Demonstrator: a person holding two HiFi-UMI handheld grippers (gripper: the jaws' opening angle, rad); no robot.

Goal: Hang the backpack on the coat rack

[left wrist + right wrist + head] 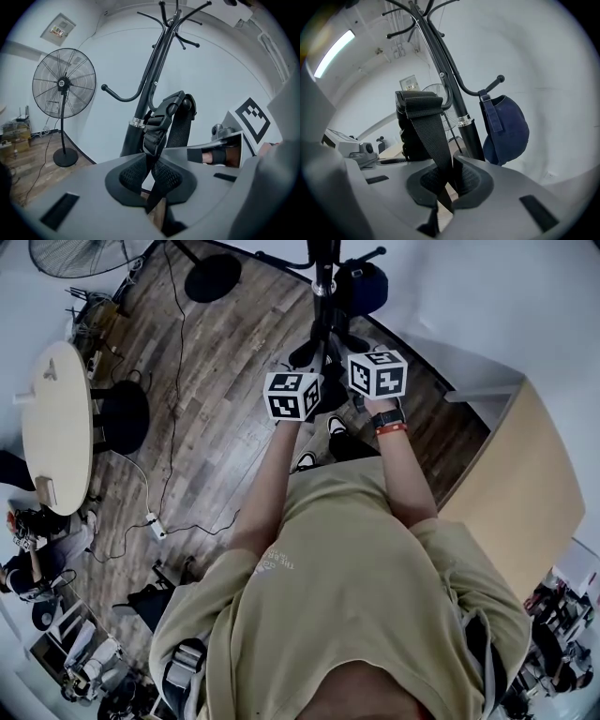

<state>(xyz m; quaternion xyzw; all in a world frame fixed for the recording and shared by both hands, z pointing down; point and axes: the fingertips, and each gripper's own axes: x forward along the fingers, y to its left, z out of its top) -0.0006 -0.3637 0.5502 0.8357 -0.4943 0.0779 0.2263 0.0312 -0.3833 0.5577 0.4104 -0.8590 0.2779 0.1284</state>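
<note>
The coat rack (323, 287) stands straight ahead of the person, a slim black metal pole with a bright chrome ring (464, 121) partway up and curved arms ending in small ball tips. The backpack (408, 138) is held up just in front of that pole, touching none of its hooks. Only its black webbing and a padded part show clearly.

The left gripper (151, 176) has its jaws pressed together on a black woven strap (157, 133) that carries a plastic buckle. The right gripper (449, 180) is clamped the same way on a flat black webbing strap (429, 126). The jaw pads of both have a mesh texture.

A dark blue cap (506, 131) hangs from one of the rack's lower hooks, on the side away from the straps (so that hook is taken). To the rack's left in the left gripper view stands a tall floor fan (64, 84) with a round wire cage and a disc base.

Wooden planks make up the floor (216, 456) round the rack's foot. Farther left of the rack is a pale round table (56, 427); to its right is a light wooden cabinet (516, 484).

Each gripper's cube (377, 374) bears black-and-white square markers. Pale lettering on the person's tan shirt (281, 563) is too small to read.
</note>
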